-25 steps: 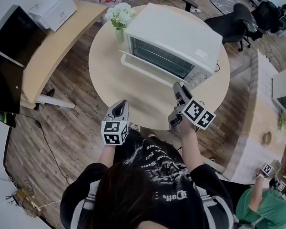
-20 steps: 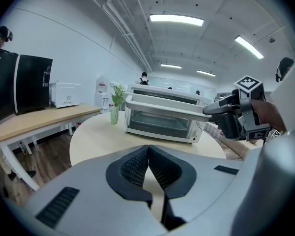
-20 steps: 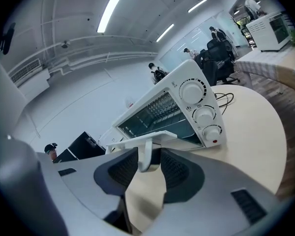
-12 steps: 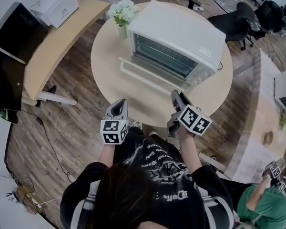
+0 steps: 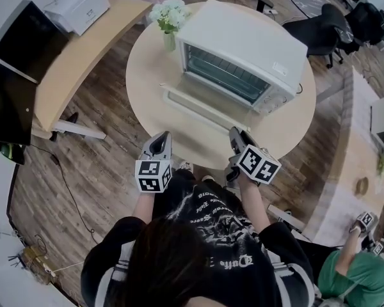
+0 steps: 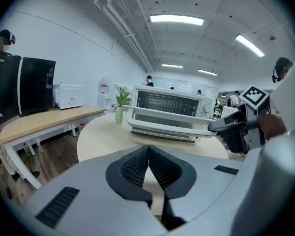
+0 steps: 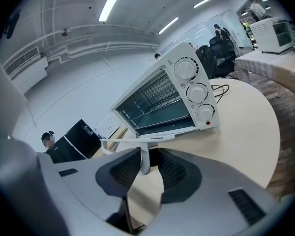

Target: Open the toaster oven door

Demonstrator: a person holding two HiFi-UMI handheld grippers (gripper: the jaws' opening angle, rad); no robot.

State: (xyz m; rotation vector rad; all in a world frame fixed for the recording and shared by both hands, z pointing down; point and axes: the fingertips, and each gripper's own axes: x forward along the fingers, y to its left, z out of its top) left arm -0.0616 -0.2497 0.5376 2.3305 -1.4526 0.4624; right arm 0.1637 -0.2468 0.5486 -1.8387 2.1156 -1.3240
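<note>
A white toaster oven (image 5: 243,43) stands on the round wooden table (image 5: 147,75). Its glass door (image 5: 201,101) hangs open, tipped down toward me. My right gripper (image 5: 235,135) is at the right end of the door handle (image 7: 137,140). The handle's white post sits between that gripper's pads (image 7: 123,171). The right gripper (image 7: 150,167) has just been closing, and it grips the handle. My left gripper (image 5: 160,141) hovers at the table's near edge, left of the door. Seen from its own camera, the left gripper (image 6: 148,156) is shut on nothing.
A vase of white flowers (image 5: 169,16) stands left of the oven. A curved bench (image 5: 70,69) to the left bears a white appliance (image 5: 77,8). A black cabinet (image 5: 16,69) stands beyond it. Office chairs (image 5: 320,34) are at the far right, another person (image 5: 355,280) near right.
The oven door has swung further down and open. My right gripper came down and back toward me with the handle. The left gripper stayed put.
</note>
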